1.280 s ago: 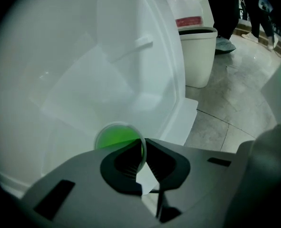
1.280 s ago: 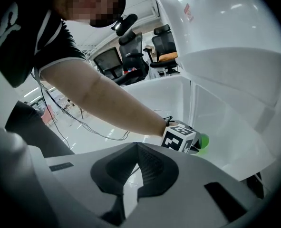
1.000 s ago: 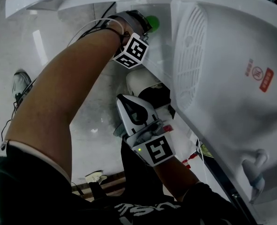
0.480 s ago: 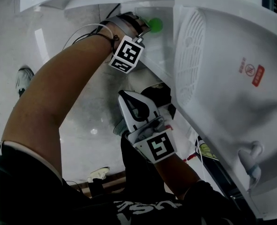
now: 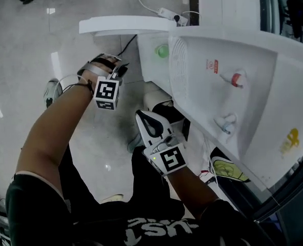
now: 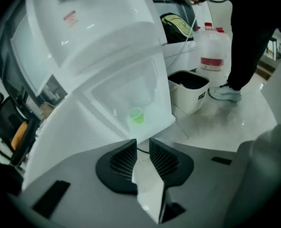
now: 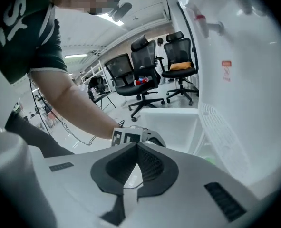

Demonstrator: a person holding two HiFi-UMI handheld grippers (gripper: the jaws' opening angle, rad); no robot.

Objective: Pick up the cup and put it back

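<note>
Right now the cup (image 6: 136, 115) stands upright mid-floor in the dispenser's (image 5: 228, 45) open compartment (image 6: 130, 87), and my L gripper (image 6: 142, 144) hangs well apart from it, jaws closing w/ nothing between them; R gripper (image 7: 136, 148) is clenched, empty. If I'm going in for the cup, I'd spread the L jaws wide first, come straight at the opening clear of the door (image 5: 123, 24) edge, & squeeze gently low on the wall, since it prob. dents easily.

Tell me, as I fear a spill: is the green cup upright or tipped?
Upright: the green cup stands rim-up on its base inside the white dispenser's recess.
</note>
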